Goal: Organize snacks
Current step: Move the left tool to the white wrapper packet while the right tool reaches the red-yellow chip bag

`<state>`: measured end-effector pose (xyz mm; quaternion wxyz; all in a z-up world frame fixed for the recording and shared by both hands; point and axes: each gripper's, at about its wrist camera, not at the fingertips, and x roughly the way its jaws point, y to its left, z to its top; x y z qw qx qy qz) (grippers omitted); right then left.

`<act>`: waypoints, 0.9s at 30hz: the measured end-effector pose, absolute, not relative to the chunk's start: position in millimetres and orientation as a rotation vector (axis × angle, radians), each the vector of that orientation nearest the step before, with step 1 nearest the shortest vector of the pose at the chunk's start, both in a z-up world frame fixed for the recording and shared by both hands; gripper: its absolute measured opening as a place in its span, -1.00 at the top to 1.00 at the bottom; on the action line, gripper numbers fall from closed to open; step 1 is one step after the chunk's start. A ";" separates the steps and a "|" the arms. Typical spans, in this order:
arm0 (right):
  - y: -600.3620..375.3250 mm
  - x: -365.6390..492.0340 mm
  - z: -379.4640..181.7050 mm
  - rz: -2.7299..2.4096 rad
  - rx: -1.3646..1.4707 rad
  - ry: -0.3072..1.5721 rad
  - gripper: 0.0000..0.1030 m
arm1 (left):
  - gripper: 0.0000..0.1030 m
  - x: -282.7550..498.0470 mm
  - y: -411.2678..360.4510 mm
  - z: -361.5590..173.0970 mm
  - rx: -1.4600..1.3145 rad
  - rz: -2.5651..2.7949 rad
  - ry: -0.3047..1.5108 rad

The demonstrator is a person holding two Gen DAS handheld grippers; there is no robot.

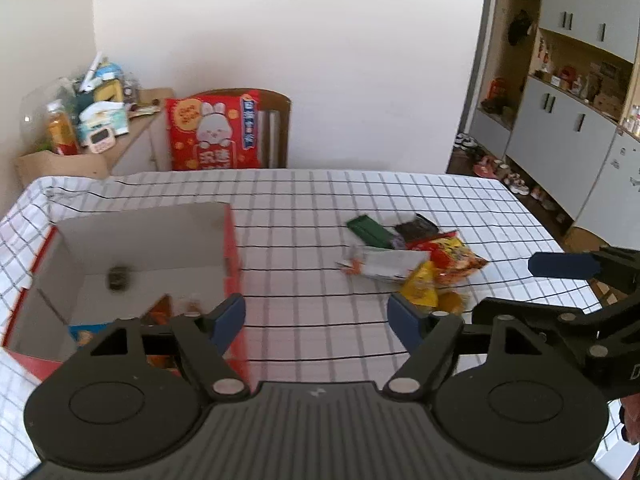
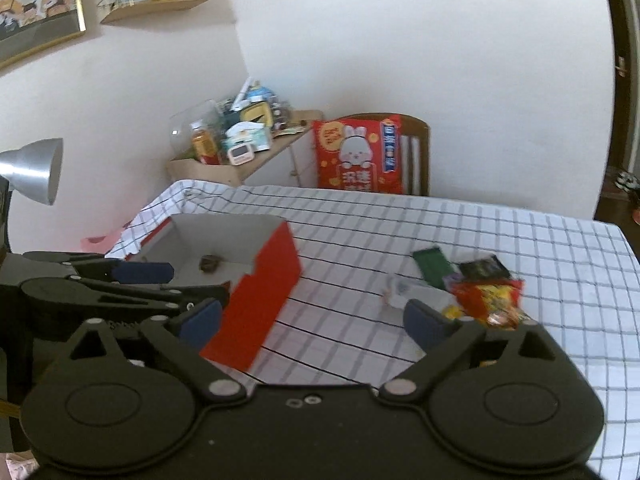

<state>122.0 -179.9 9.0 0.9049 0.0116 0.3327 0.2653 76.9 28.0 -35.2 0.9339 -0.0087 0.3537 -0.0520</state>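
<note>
Currently our left gripper (image 1: 316, 320) wide open, empty, above checked tablecloth (image 1: 304, 240) beside red box (image 1: 232, 256). Our right gripper (image 2: 312, 320) also spread wide, nothing held. Snack pile (image 1: 416, 256) ahead-right of left fingers, just past right fingertip (image 2: 420, 320). Beyond: chair with red bag (image 1: 212, 132).

The red rabbit bag (image 1: 214, 134) bears blurred, unreadable Chinese characters.
</note>
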 end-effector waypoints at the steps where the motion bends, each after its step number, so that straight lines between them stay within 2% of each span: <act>1: -186.1 121.6 6.3 0.539 0.030 0.691 -0.96 | -0.55 78.8 21.9 -39.4 -0.021 -0.114 0.727; 14: -262.9 140.5 -32.0 0.399 0.013 0.765 -0.98 | -0.55 118.4 -33.8 -75.2 -0.004 -0.122 0.807; 27: -302.0 197.0 -45.5 0.357 -0.001 0.794 -0.96 | -0.55 199.5 -44.9 -92.6 -0.158 -0.038 0.946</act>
